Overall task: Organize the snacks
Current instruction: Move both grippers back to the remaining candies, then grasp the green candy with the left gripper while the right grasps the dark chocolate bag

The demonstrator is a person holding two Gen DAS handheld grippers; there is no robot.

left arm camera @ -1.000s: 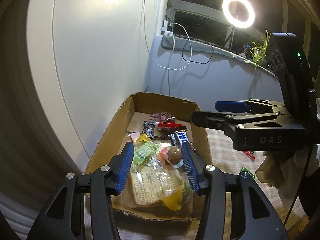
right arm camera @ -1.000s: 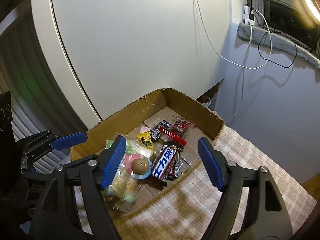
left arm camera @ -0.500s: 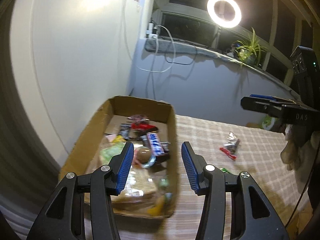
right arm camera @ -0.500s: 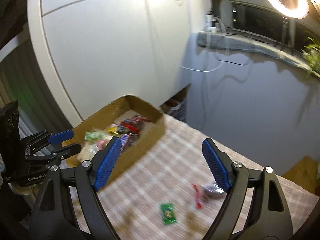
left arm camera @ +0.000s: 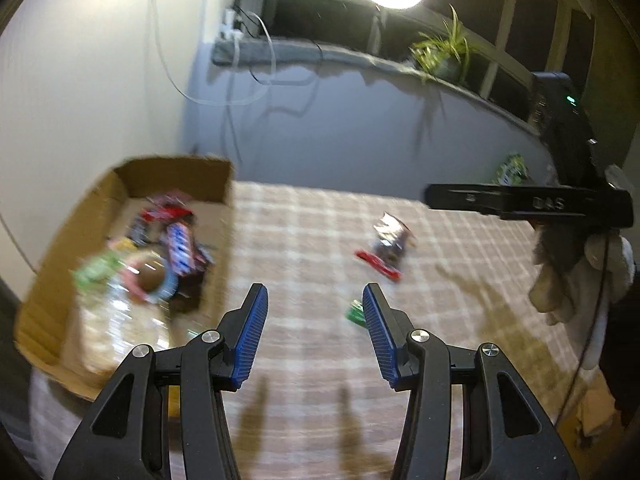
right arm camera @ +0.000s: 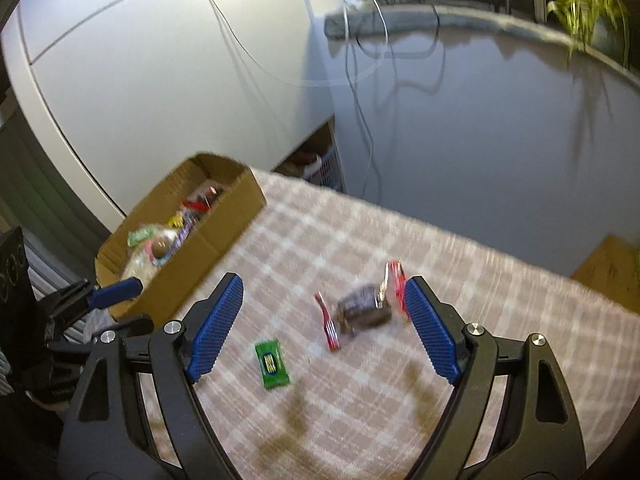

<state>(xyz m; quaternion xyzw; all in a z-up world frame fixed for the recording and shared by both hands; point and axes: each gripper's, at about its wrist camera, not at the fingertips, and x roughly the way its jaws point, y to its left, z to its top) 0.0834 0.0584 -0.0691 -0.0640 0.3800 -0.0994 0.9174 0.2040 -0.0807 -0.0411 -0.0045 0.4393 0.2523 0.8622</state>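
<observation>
1. Your left tongs (left arm camera: 315, 334) hang spread and empty over the checked cloth (left arm camera: 304, 240), nothing between the blue pads (left arm camera: 251, 336).
2. The cardboard box (left arm camera: 180, 178) of snacks sits ahead and to their left.
3. Your right tongs (right arm camera: 326, 326) are spread wide too, holding nothing.
4. Ahead of their tips lie a dark wrapped snack (right arm camera: 364, 308) and a red packet (right arm camera: 329, 326) just beside it; blur hides whether they touch.
5. A green candy (right arm camera: 272, 363) lies on the cloth near the right tongs' left pad.
</observation>
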